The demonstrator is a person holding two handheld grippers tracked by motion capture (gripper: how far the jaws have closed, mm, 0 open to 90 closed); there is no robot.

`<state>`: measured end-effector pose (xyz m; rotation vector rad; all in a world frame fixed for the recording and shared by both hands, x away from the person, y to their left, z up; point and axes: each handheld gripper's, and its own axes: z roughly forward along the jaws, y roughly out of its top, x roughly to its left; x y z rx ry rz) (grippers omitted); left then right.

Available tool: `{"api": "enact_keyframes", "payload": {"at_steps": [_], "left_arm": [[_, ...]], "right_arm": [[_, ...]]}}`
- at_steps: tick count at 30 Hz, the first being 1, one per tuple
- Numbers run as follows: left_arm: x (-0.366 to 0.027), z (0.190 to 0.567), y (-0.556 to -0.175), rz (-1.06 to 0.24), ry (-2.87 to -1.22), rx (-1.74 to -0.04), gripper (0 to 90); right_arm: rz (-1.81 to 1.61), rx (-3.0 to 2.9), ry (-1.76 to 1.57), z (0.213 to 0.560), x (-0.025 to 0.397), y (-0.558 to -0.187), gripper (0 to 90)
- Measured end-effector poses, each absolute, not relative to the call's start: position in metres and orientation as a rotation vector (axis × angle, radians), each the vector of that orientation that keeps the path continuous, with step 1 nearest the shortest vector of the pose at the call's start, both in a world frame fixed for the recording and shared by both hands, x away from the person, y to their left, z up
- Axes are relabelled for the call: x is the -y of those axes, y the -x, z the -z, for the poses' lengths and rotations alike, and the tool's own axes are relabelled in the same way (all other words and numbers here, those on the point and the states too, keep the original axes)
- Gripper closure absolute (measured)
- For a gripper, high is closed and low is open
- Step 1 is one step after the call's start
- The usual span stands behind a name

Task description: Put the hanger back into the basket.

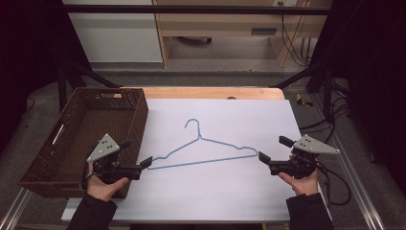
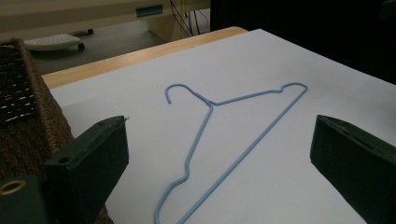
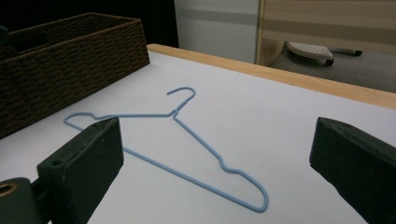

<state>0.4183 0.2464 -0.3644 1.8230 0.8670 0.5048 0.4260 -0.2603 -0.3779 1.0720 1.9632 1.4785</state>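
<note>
Hanger (image 1: 206, 149), blue wire, lies flat on the white sheet (image 1: 220, 196) just right of the brown woven basket (image 1: 52, 163), hook toward the far table edge, long bottom bar running crosswise between the two grippers. Left gripper (image 1: 139, 155) sits beside the basket's near right corner, its lower jaw tip just by the hanger's left shoulder, touching or not I cannot tell; jaws spread wide, nothing between them. Right gripper (image 1: 270, 149) sits on the side of the hanger away from the basket, jaws likewise spread and empty, its nearer jaw tip just off the right shoulder bend. Both stand about equally close to their own end, so neither hand has the clear advantage; any pickup looks to turn on closing across the thin wire at a shoulder, and the wire lying flush on the sheet could make it slip out of a pinch. Left gripper view shows the hanger's (image 2: 233, 140) basket-side shoulder running down between its jaws, basket wall (image 2: 28, 140) at its left. Right gripper view shows the far shoulder loop (image 3: 252, 191) lying clear on the sheet between its jaws, and the basket's (image 3: 70, 65) full side wall beyond the hanger.
</note>
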Motion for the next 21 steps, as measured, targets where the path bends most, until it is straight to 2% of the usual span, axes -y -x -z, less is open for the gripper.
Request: {"api": "enact_keyframes", "payload": {"at_steps": [21], "left_arm": [[-0.217, 0.362, -0.428, -0.479, -1.879, -0.817, 4.9]], "right_arm": [[-1.463, -1.986, -1.062, 0.379, 0.253, -0.427, 3.0]]}}
